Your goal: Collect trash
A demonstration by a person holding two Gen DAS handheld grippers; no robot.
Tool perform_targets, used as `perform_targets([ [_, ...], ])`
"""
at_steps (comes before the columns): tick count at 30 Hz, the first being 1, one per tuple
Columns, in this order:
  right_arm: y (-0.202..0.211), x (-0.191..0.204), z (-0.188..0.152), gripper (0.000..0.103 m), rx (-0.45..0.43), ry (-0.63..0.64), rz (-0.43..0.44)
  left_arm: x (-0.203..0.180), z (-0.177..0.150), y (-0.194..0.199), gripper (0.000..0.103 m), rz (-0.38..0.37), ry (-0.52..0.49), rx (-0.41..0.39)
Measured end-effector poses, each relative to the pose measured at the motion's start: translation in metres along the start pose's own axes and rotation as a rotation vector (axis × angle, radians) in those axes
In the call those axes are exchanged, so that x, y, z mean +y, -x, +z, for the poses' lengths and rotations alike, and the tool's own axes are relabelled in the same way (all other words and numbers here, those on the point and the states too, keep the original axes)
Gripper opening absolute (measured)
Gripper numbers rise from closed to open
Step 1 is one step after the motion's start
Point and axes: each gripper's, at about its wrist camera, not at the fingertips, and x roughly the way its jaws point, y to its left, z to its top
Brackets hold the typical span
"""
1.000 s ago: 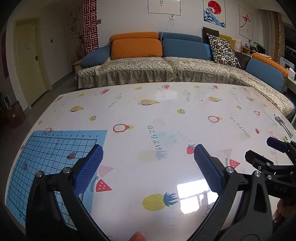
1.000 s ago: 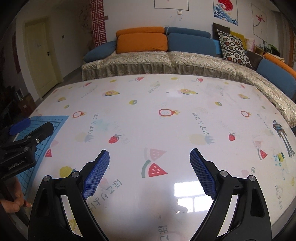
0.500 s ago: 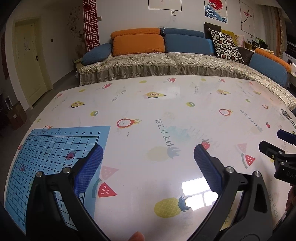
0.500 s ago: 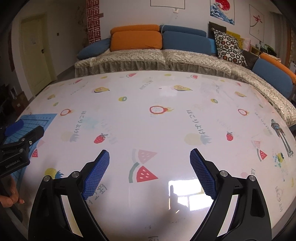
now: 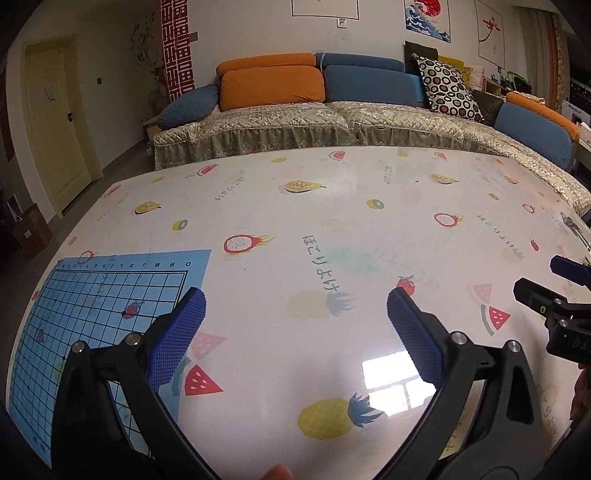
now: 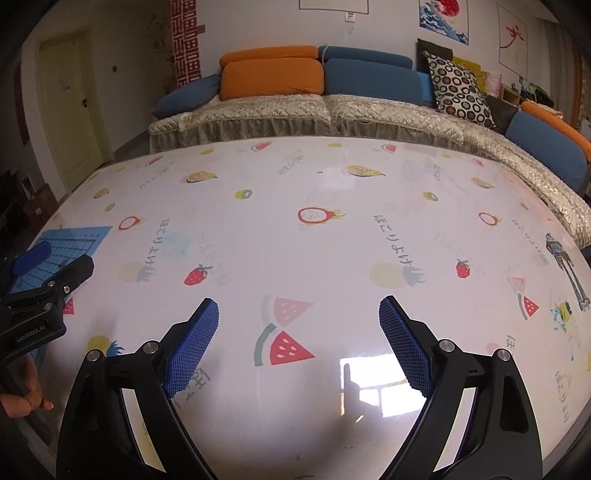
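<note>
both views have drifted rightward across the table (image 5: 332, 206); left gripper (image 5: 295, 314) and right gripper (image 6: 299, 321) gape wide, empty (no trash visible, so its handling can't be judged).

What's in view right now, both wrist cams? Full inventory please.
table: 1, white fruit-print cover, fills the foreground; no trash visible on it
grid mat: 1, blue with black lines, table's near left corner
sofa: 1, beige quilted cover, behind the table, wrapping round to the right
orange cushions: 2 stacked on the sofa back, a third at far right
blue cushions: several, along the sofa
patterned pillow: 1, ringed print, sofa right
door: 1, pale yellow, left wall
wall pictures: several, above the sofa
left hand-held gripper: black, blue pads, open, empty
right hand-held gripper: same, open, empty
</note>
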Motion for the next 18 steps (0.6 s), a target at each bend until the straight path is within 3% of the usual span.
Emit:
perform_targets([
  [18,0.0005,-0.0074,0.0055,0.088,0.002,-0.02,0.004,0.0022,0.0038,-0.0006,0.096,-0.001,0.022,-0.01],
])
